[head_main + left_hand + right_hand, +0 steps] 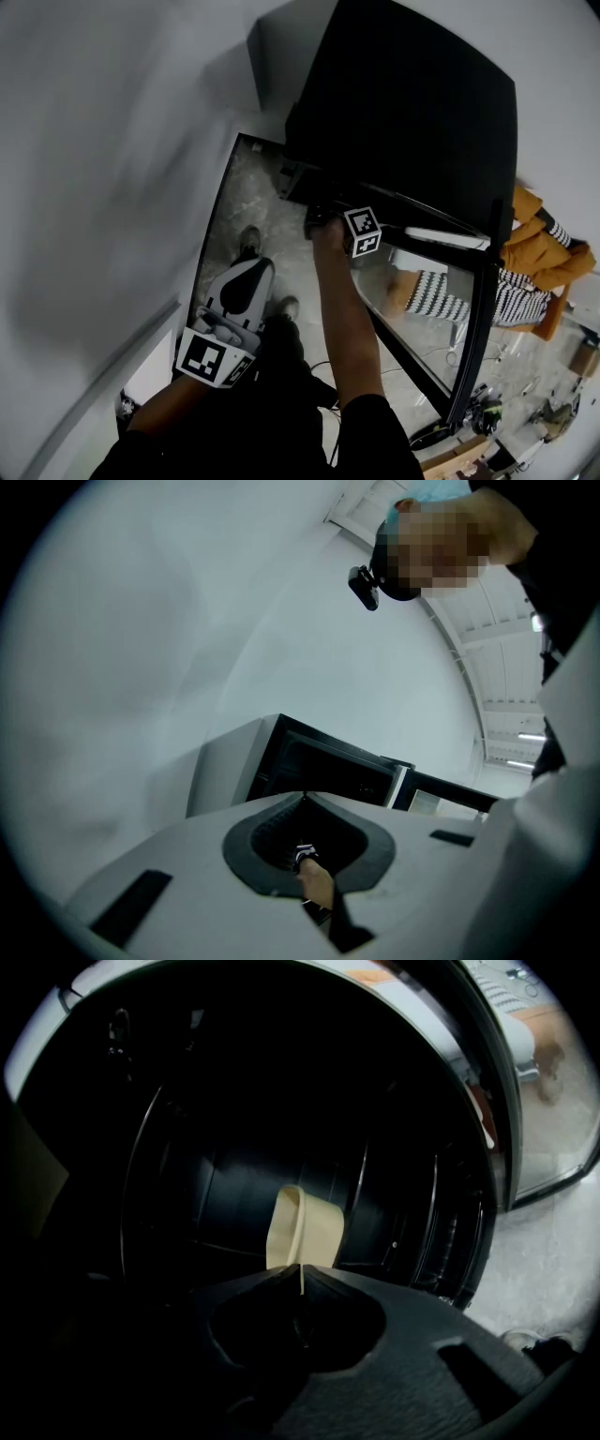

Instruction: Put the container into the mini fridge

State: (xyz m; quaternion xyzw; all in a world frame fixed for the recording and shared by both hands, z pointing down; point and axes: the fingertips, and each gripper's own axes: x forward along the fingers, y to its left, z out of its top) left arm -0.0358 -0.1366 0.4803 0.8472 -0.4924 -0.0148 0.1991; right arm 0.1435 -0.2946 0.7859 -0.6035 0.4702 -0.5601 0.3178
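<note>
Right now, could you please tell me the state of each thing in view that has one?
Black mini fridge: open, interior dark.
Glass door: swung wide open.
Cream plastic container: pinched by its wall, held in the fridge opening.
Right tongs: shut on the container.
Left tongs: shut, empty, back from the fridge.

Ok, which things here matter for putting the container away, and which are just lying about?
In the job: container, pinched by the shut right gripper; mini fridge; its open door.
Lying about: left gripper, shut and empty; orange and striped clothing; floor clutter.
</note>
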